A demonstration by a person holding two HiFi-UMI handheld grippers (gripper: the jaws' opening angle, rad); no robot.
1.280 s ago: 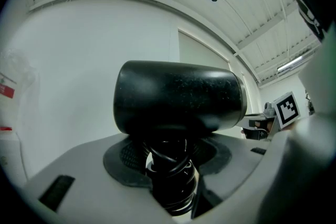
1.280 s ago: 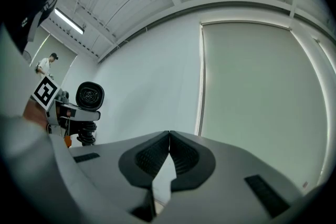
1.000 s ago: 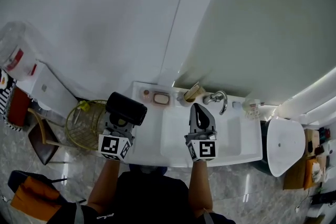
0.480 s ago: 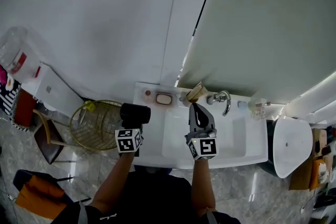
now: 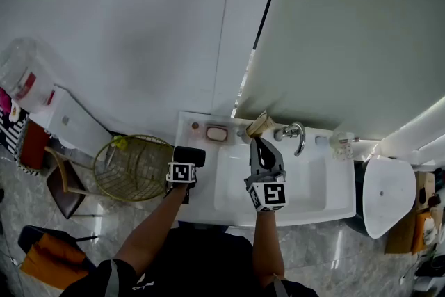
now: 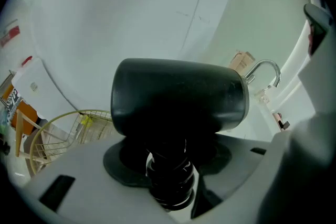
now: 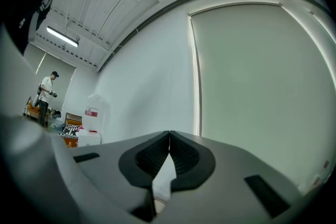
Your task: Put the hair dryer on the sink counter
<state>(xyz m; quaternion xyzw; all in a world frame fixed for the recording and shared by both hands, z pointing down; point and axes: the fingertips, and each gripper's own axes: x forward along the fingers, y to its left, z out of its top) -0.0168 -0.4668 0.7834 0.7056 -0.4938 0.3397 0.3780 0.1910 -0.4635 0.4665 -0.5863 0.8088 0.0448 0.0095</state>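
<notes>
The black hair dryer is upright in my left gripper, over the left edge of the white sink counter. In the left gripper view its barrel lies crosswise, and the jaws of the left gripper are shut on its ribbed handle. Whether it touches the counter I cannot tell. My right gripper is over the basin, pointing toward the wall. Its pads meet with nothing between them.
A soap dish, a small tan box and a chrome faucet line the counter's back. A gold wire basket and a chair stand left of the counter. A white toilet is at the right.
My left gripper has carried the hair dryer rightward and down toward the counter's left edge, and it looks smaller now. The right gripper has hardly moved.
</notes>
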